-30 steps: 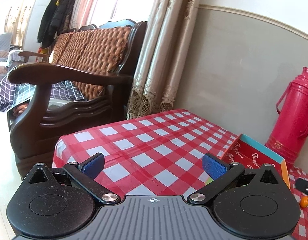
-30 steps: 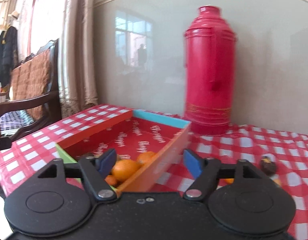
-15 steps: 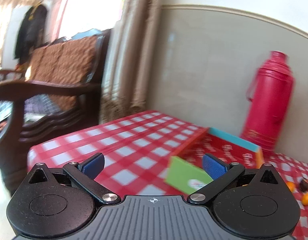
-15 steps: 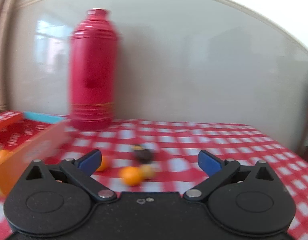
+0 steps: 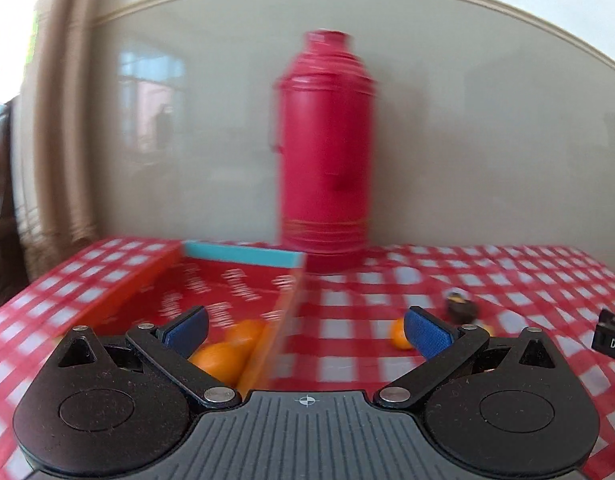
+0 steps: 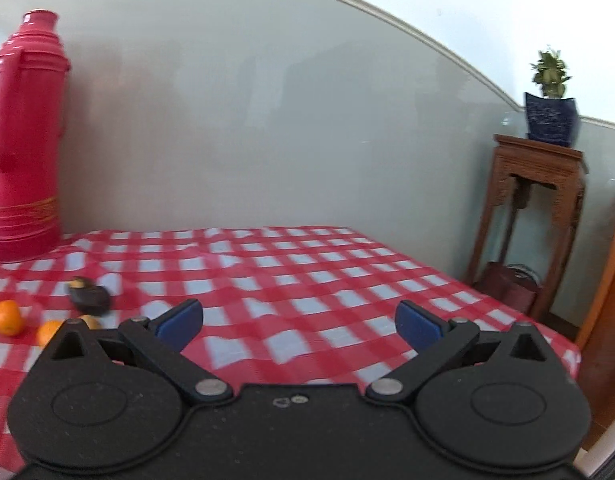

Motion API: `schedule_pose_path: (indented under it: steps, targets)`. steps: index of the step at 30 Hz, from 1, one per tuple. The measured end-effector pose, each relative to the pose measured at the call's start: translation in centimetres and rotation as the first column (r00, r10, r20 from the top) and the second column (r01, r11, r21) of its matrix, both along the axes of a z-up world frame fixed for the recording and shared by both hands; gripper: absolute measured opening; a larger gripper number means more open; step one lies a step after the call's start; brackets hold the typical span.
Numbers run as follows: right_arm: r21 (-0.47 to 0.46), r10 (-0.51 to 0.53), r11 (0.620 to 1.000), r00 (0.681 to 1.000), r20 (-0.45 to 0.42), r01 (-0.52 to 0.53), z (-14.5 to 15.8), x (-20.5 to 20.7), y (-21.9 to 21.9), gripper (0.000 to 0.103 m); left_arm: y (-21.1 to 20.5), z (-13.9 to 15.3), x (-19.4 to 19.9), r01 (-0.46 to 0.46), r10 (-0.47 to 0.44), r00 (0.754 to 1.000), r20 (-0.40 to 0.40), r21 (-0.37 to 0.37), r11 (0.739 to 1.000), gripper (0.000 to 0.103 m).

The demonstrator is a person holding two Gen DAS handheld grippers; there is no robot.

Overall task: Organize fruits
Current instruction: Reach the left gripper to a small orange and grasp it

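Observation:
A shallow red box (image 5: 235,280) with an orange side and a blue far wall lies on the checked tablecloth and holds oranges (image 5: 223,356). My left gripper (image 5: 305,334) is open and empty, hovering over the box's right wall. Loose on the cloth to the right are an orange (image 5: 399,334) and a dark fruit (image 5: 461,308). In the right wrist view, two oranges (image 6: 7,317) (image 6: 49,331), the dark fruit (image 6: 89,296) and a yellowish piece (image 6: 90,321) lie at the left. My right gripper (image 6: 299,322) is open and empty above bare cloth, right of them.
A tall red thermos (image 5: 325,152) stands against the wall behind the box; it also shows in the right wrist view (image 6: 21,140). A wooden stand (image 6: 535,216) with a potted plant (image 6: 551,96) is beyond the table's right edge. Part of the right gripper (image 5: 611,340) shows at the left view's right.
Both grippers have swung to the right. The left view went from the armchair to the box and thermos. The right view went from the box to the loose fruit and the table's right end.

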State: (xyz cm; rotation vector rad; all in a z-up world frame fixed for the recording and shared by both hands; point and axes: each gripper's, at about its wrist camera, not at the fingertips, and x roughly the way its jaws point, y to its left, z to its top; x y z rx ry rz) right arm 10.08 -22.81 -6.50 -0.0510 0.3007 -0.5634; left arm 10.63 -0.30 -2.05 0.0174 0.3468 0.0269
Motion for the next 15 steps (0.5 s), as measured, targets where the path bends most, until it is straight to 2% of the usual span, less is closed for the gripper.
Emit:
schedule_pose_path:
  steps: [3, 7, 8, 9, 11, 13, 15]
  targets:
    - [-0.005, -0.026, 1.0, 1.0, -0.001, 0.026, -0.2, -0.4, -1.0, 0.097, -2.7, -0.3, 1.9, 0.059, -0.058, 0.998, -0.021, 0.049, 0.997, 0.102]
    - [-0.054, -0.062, 0.997, 0.998, -0.003, 0.062, -0.5, -0.8, -1.4, 0.097, -4.7, -0.9, 4.5, 0.107, -0.103, 0.992, -0.076, 0.049, 0.993, 0.102]
    - [-0.072, -0.073, 0.995, 0.997, 0.002, 0.073, -0.5, -0.9, -1.4, 0.097, -5.1, -1.2, 5.1, 0.113, -0.108, 0.991, -0.084, 0.053, 0.992, 0.099]
    - [-0.091, -0.085, 0.992, 0.996, 0.009, 0.085, -0.5, -1.2, -1.5, 0.097, -5.4, -1.4, 5.6, 0.12, -0.115, 0.989, -0.096, 0.057, 0.991, 0.091]
    - [-0.108, -0.093, 0.99, 0.996, 0.015, 0.094, -0.5, -1.4, -1.9, 0.097, -5.9, -2.2, 7.1, 0.148, -0.138, 0.981, -0.136, 0.064, 0.987, 0.082]
    - [-0.093, -0.096, 0.991, 0.995, 0.016, 0.097, -0.6, -1.7, -2.6, 0.097, -6.5, -2.8, 8.2, 0.149, -0.135, 0.977, -0.168, 0.074, 0.986, 0.078]
    - [-0.073, -0.095, 0.993, 0.995, 0.009, 0.095, -0.5, -1.8, -3.4, 0.097, -6.4, -3.8, 9.5, 0.145, -0.131, 0.972, -0.194, 0.061, 0.988, 0.065]
